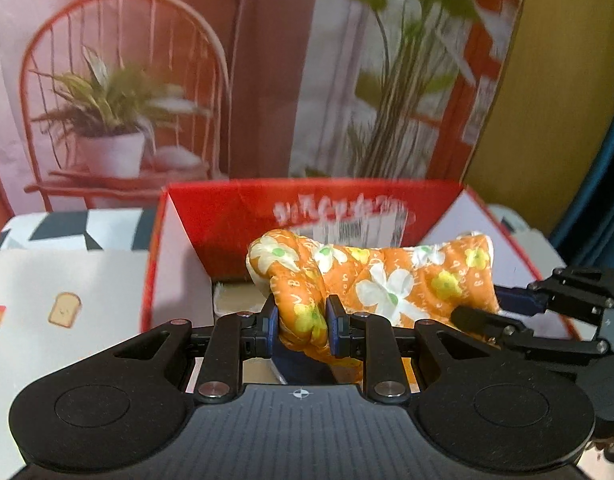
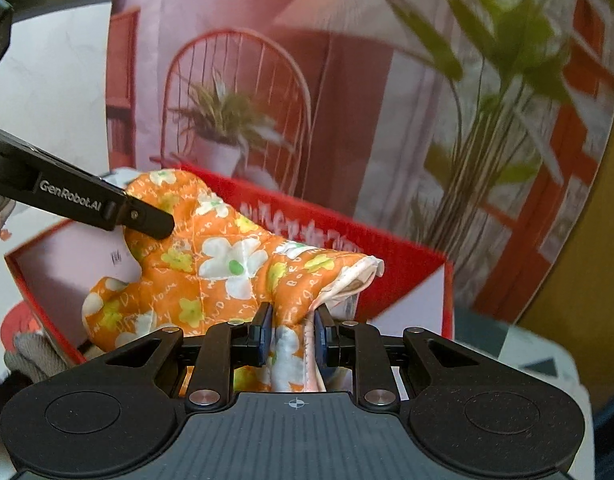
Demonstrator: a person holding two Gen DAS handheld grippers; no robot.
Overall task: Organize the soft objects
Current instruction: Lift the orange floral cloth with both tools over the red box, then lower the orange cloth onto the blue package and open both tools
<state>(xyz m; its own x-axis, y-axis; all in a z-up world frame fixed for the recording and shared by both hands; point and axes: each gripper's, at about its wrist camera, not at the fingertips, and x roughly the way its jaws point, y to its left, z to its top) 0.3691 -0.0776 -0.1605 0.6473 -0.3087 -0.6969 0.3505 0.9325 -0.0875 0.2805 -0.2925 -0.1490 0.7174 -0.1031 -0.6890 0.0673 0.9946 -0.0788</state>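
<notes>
Both grippers are clamped on the same item: a quilted orange floral oven mitt. The left gripper pinches a bunched fold at one end, blue pads pressed into the fabric on both sides. The right gripper pinches the other end by the white-trimmed cuff edge, pads closed on the cloth.

Key relation: the mitt's long axis runs between the two grippers, roughly left-to-right across the centre of the left wrist view, and it hangs in the air directly in front of the open red cardboard box. In that view the box fills the middle band, its back wall with white lettering just behind the mitt. In the right wrist view the mitt spans from centre-left down to bottom centre, over the box interior, with the box's far wall running toward the right.

So the mitt sits above or just inside the box mouth, not resting on the floor of it as far as I can tell. Neither hand is clearly nearer; both ends are about level with the box opening.

Judgement: next move is straight down and in, both hands together, keeping the span shorter than the box so the ends clear the side walls. Risk: the loose thumb lobe at lower left of the right wrist view may catch on the rim.

Other cloth items sit outside the box at lower left there; too blurred to name.
</notes>
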